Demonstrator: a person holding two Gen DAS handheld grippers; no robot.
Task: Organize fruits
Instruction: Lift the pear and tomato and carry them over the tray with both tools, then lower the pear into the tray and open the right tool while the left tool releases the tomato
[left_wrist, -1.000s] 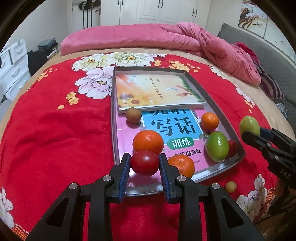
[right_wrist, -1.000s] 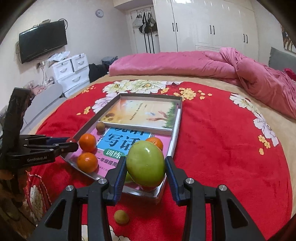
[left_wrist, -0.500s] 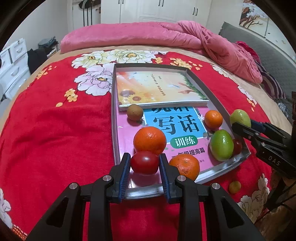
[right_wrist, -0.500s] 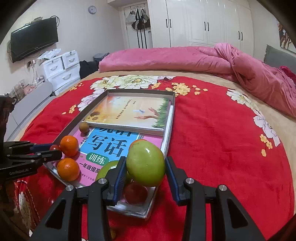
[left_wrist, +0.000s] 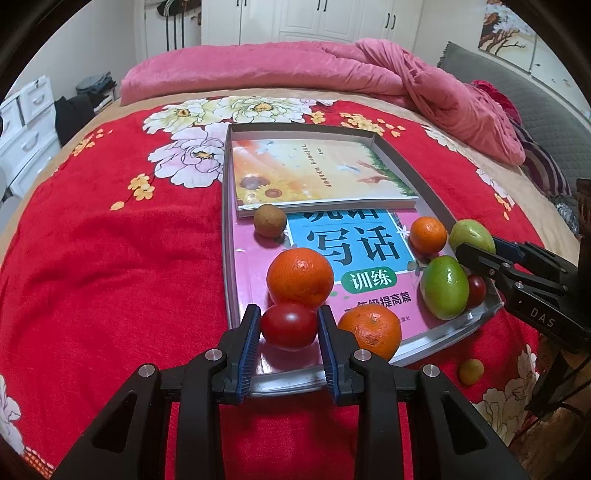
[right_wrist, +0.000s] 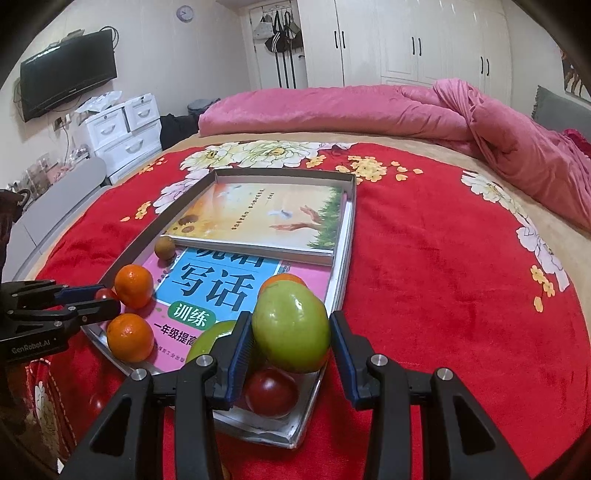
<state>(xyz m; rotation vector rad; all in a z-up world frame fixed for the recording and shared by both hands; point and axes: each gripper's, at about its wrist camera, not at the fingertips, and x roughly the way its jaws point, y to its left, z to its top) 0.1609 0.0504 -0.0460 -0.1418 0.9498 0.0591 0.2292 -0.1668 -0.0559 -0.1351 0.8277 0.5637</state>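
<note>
The pink book (left_wrist: 325, 258) in the metal tray (left_wrist: 227, 236) reads "写话" and "训练". The left gripper (left_wrist: 289, 325) squeezes a red tomato (left_wrist: 289, 325) over the tray's near edge. The right gripper (right_wrist: 291, 332), marked "DAS", pinches a green fruit (right_wrist: 291, 326) above the tray's crowded near corner; the red blanket (right_wrist: 424, 277) beside it is bare.

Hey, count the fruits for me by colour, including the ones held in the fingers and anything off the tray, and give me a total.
orange fruits: 3
green fruits: 2
red fruits: 2
brown fruit: 1
yellowish fruit, off the tray: 1
Total: 9
</note>
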